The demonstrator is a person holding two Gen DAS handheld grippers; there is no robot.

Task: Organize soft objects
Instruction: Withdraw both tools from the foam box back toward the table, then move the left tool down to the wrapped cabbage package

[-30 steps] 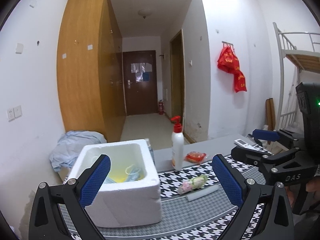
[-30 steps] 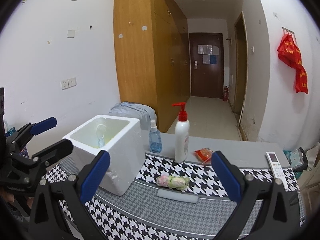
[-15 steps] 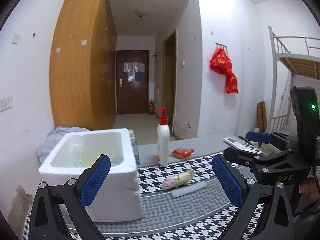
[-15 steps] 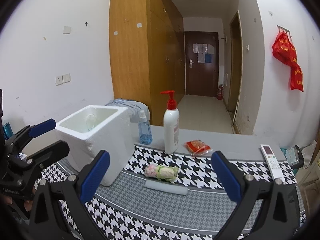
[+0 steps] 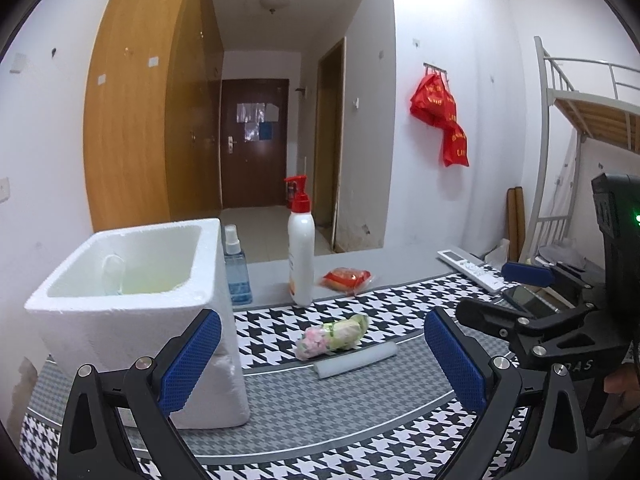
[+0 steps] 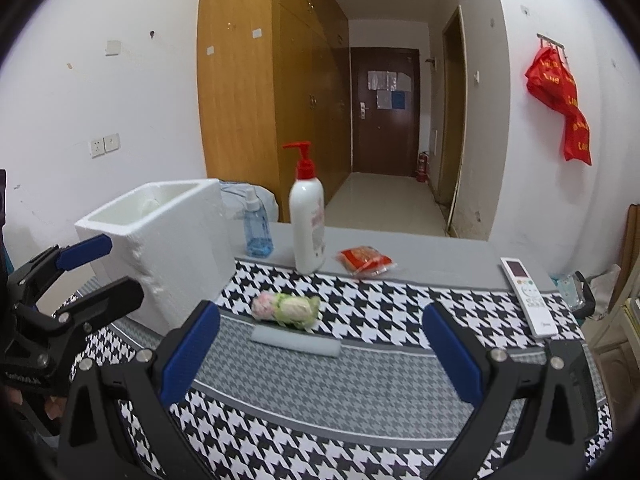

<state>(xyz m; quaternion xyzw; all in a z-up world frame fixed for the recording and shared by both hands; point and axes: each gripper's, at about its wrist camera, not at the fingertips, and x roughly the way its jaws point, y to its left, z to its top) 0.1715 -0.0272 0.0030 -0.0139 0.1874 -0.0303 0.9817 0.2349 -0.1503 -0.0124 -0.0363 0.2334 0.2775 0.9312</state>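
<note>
A pink and green soft roll lies mid-table on the houndstooth cloth, with a pale foam stick just in front of it. Left of them stands a white foam box with only a pale loop visible inside. A red packet rests farther back. My left gripper is open and empty near the box's front right corner. My right gripper is open and empty, a short way before the roll.
A white pump bottle and a blue spray bottle stand behind the box and roll. A white remote and a phone lie at the right edge. A hand holds the right gripper.
Both grippers have dropped lower and come closer to the table, so less of the box's inside shows. Both stayed open and empty; the objects have not moved.
</note>
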